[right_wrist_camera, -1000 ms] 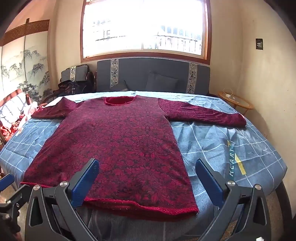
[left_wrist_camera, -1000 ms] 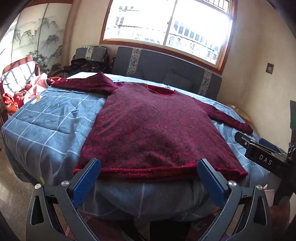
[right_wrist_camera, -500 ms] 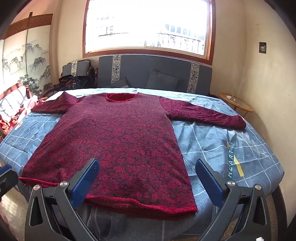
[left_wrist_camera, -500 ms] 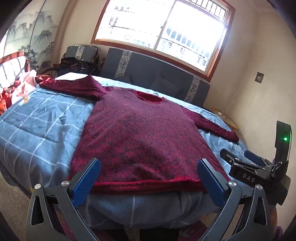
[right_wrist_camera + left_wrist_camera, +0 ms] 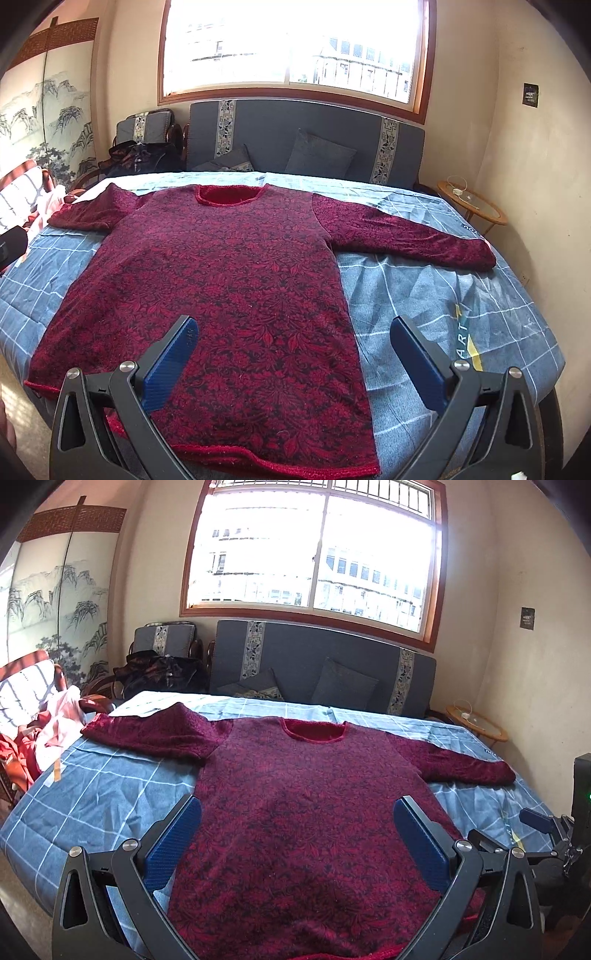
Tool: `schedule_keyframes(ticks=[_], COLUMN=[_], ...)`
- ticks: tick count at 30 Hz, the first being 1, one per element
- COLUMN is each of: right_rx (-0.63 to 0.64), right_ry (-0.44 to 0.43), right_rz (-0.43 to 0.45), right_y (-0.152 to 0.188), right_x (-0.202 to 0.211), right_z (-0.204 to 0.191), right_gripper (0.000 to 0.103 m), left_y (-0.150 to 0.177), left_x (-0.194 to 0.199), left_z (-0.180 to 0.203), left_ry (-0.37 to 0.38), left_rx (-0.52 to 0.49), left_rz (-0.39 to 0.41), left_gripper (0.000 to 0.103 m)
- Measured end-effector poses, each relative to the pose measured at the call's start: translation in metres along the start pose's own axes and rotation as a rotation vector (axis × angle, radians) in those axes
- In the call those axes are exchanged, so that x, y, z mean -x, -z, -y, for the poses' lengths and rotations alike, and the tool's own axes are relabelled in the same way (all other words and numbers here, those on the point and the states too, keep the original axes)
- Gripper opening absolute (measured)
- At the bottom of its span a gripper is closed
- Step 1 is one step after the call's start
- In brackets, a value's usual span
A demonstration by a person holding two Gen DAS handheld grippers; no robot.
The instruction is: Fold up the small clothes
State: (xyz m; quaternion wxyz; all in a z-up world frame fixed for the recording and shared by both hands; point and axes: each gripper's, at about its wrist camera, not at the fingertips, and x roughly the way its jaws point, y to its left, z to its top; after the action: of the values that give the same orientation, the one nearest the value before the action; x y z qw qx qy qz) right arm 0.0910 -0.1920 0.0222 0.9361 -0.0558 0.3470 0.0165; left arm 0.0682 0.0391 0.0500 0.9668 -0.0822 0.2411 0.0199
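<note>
the left gripper [image 5: 297, 827] has its blue fingers spread wide, holding nothing, poised above the lower body of the dark red sweater [image 5: 314, 812]; the right gripper [image 5: 293, 345] is equally wide and empty, over the sweater's right hem side and the blue checked quilt [image 5: 424, 288]; both aim level toward the window [image 5: 291, 48]; the sweater lies flat on the quilt, collar toward the grey headboard [image 5: 303, 136], hem nearest, sleeves out sideways.
</note>
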Motion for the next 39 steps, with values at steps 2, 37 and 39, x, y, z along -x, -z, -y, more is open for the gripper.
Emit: schedule_keyframes(ticks=[2,37,39], right_rx=[-0.004,-1.029,-1.06], right_ry=[-0.002,-0.126,-0.141], right_rz=[-0.01,-0.131,-0.127], right_y=[-0.006,0.01,0.004], right_x=[-0.009,-0.239,-0.248], right_z=[0.003,0.453,0.46], right_gripper=[0.103,0.067,0.067], left_y=[0.0,0.064,0.065], left_x=[-0.014,-0.144,-0.145], left_z=[-0.003,-0.076,-0.081], left_ry=[0.002,-0.037,-0.031], left_rx=[0.01,0.215,0.245], left_rz=[-0.023,-0.257,-0.259], left_gripper=[0.102,0.102,0.102])
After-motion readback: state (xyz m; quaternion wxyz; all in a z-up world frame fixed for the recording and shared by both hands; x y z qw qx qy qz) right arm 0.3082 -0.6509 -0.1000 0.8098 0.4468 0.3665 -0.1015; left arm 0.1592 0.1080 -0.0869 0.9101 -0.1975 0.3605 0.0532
